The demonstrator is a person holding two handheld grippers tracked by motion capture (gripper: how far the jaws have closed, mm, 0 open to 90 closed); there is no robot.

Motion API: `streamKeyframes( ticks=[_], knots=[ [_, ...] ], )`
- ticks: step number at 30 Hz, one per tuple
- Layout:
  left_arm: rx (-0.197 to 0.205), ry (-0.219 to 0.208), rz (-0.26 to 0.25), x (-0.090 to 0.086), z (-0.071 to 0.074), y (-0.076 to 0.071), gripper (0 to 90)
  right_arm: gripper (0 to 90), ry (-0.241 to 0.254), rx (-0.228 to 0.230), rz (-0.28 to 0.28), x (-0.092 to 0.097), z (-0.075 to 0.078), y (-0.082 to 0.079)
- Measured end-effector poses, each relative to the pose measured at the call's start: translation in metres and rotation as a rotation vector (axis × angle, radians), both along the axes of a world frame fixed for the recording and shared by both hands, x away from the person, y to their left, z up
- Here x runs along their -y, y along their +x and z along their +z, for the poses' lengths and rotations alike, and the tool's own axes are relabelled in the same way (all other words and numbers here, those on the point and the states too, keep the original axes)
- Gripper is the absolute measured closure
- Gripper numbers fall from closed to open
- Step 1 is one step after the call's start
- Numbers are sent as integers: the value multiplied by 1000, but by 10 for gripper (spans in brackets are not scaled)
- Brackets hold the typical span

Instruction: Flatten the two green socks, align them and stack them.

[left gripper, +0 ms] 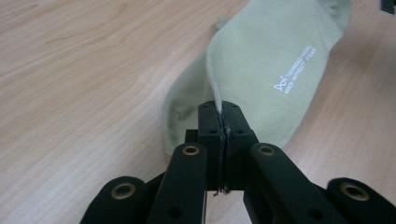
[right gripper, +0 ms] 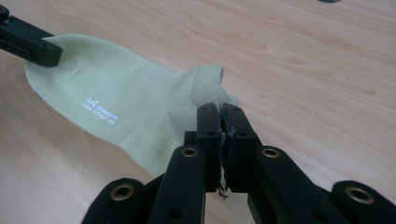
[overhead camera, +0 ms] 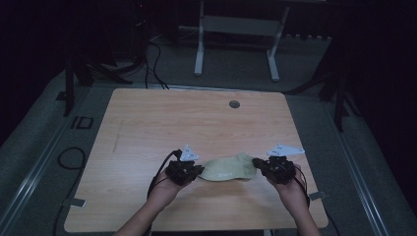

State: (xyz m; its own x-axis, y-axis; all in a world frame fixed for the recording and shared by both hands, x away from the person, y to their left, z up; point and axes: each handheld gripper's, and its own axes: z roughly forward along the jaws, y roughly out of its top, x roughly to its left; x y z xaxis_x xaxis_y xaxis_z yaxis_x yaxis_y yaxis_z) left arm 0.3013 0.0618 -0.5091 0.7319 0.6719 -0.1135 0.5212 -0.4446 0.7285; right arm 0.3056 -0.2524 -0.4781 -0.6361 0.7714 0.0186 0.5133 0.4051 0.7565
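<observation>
A pale green sock held between two hand-held grippers over a light wooden table.

At the left, the left gripper [overhead camera: 196, 170] has its black jaws pressed together on one end of the pale yellow-green fabric sock [overhead camera: 228, 168], pinching a folded edge of the cloth. The sock stretches across the near middle of the light wooden table [overhead camera: 162, 123], small white lettering on its side. At the right, the right gripper [overhead camera: 257, 163] has its jaws clamped on the ribbed cuff end. A round grey hole [overhead camera: 234, 104] sits toward the table's far edge.
</observation>
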Motion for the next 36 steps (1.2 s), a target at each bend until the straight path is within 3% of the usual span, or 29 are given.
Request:
streamKeyframes(
  ticks=[5,9,18,29,36],
  knots=[
    [-12,4,2,1,-1,8,882,867,13,-11,-13,0,-1,9],
    [-21,19,-3,3,-4,13,882,867,-5,-17,-26,-2,-5,15],
    [-41,31,-9,7,-13,20,882,866,4,-64,-57,4,-22,26],
    [-68,56,-1,11,-29,27,881,863,-16,-122,-72,1,-45,35],
    [-98,50,9,10,-41,33,879,857,-35,-157,-78,2,-59,38]
  ],
)
